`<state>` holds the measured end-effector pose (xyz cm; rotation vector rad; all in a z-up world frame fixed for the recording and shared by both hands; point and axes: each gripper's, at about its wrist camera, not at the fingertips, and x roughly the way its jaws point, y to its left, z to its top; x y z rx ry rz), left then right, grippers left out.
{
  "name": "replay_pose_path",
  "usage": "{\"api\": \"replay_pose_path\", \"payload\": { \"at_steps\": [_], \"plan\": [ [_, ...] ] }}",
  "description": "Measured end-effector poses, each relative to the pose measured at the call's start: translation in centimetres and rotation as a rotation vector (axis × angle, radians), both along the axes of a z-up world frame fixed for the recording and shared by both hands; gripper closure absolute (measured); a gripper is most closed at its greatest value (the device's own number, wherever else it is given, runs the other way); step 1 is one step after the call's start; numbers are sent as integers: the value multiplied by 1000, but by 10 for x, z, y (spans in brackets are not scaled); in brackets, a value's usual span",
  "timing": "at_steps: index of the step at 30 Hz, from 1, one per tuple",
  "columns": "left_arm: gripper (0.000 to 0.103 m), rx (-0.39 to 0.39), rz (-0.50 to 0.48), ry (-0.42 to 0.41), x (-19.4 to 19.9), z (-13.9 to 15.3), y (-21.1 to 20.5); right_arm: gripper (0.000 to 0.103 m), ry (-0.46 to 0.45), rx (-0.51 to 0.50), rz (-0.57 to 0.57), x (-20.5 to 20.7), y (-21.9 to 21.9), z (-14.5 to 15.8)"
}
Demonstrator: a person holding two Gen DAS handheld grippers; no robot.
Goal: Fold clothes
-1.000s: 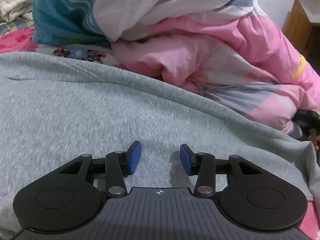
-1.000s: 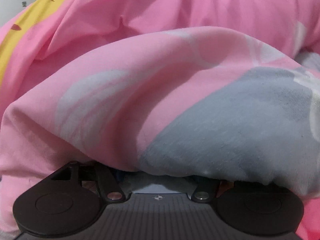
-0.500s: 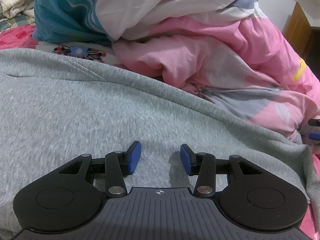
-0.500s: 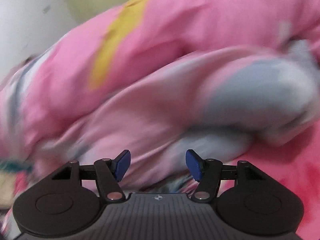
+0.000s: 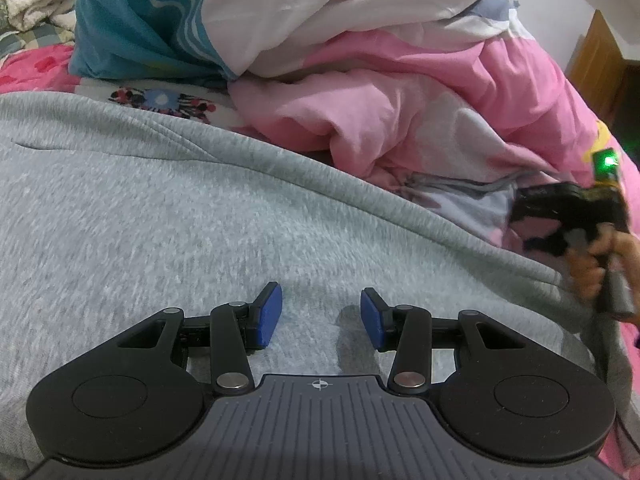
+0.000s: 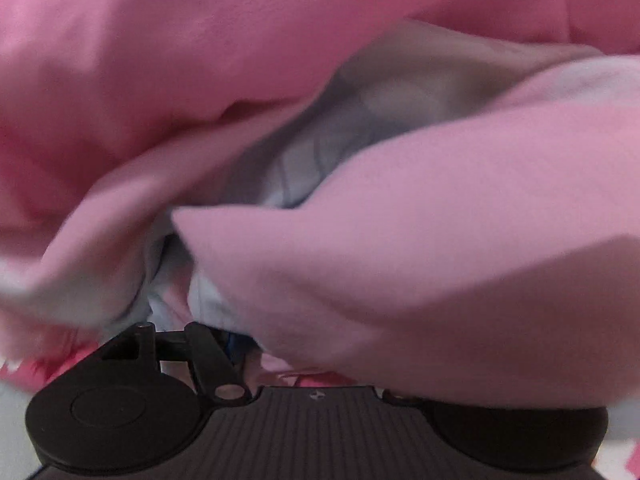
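The garment (image 5: 168,216) filling the left and centre of the left wrist view is heathered light grey; the quilt (image 5: 420,120) in the upper right is pink with white and pale grey-blue patches; a teal cloth (image 5: 132,20) with white wavy stripes sits upper left; the left gripper (image 5: 320,318) is black with blue pads; the bedsheet (image 5: 36,70) at far left is red-pink floral.

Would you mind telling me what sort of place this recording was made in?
Most likely a bedroom, with the work done on a bed. A rumpled pink quilt is heaped behind the grey sweatshirt, a teal striped pillow lies further back, and a flowered sheet covers the surface beneath.
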<state>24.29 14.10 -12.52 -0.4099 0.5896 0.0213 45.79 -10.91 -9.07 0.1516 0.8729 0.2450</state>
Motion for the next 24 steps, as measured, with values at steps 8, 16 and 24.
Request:
{"api": "replay_pose_path", "payload": {
  "at_steps": [8, 16, 24],
  "plan": [
    [60, -16, -2, -4, 0, -2, 4, 38, -20, 30, -7, -34, 1, 3],
    [60, -30, -3, -1, 1, -3, 5, 35, -68, 79, 22, -182, -69, 88],
    [60, -51, -2, -2, 1, -3, 7, 32, -310, 70, -89, -286, -191, 237]
  ]
}}
